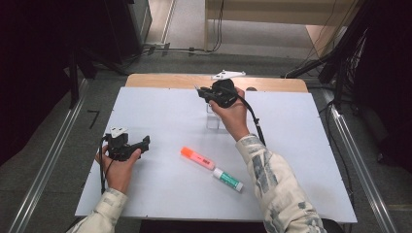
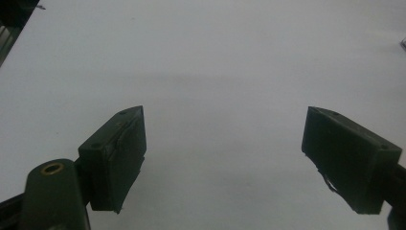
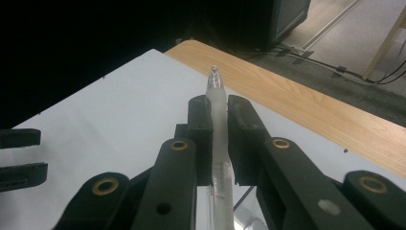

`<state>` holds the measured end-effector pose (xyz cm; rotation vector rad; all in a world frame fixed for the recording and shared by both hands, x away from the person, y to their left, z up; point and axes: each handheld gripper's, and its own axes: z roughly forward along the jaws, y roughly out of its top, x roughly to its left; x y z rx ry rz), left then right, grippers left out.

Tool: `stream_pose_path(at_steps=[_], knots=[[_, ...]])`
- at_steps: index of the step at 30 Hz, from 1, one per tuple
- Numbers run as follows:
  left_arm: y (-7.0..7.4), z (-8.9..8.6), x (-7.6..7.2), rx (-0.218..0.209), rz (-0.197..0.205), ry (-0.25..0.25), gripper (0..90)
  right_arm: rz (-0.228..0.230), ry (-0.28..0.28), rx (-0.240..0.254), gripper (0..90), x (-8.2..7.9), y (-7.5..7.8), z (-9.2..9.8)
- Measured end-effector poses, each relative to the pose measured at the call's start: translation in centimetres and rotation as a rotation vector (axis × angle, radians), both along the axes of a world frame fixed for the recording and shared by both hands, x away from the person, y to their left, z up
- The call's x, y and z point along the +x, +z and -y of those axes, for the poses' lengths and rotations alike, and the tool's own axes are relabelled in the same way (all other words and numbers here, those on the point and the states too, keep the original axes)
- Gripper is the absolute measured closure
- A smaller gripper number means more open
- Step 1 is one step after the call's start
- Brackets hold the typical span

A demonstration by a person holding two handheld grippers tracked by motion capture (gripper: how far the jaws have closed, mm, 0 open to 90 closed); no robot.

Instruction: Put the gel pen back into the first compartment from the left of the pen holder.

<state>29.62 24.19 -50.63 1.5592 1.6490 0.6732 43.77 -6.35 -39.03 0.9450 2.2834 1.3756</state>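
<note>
A clear pen [image 3: 218,125] is clamped between the 2 jaws of the right gripper [image 3: 218,120], its tip poking out past them. In the high view that gripper [image 1: 203,92] is held above the far edge of the white tabletop [image 1: 160,111], with a clear holder [image 1: 213,118] standing just below the hand. The left gripper [image 2: 224,143] has its jaws spread wide with nothing between them, near the tabletop's left edge. An orange highlighter [image 1: 197,158] and a green-and-white glue stick [image 1: 228,179] lie near the near edge.
</note>
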Motion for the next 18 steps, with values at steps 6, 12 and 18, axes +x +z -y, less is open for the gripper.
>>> stream_pose_path(at_steps=[6,12,18], knots=[[0.0,0.0,0.0,0.0,0.002,-0.002,16.6,0.003,-0.012,-0.008,78.8,0.8,0.1,-0.4],[0.0,-0.1,0.0,-0.002,0.001,-0.002,16.7,0.002,-0.021,-0.02,78.8,1.5,0.3,-0.8],[0.0,0.0,0.0,-0.003,0.002,-0.006,16.7,0.002,-0.041,-0.013,78.8,2.2,0.7,-0.8]])
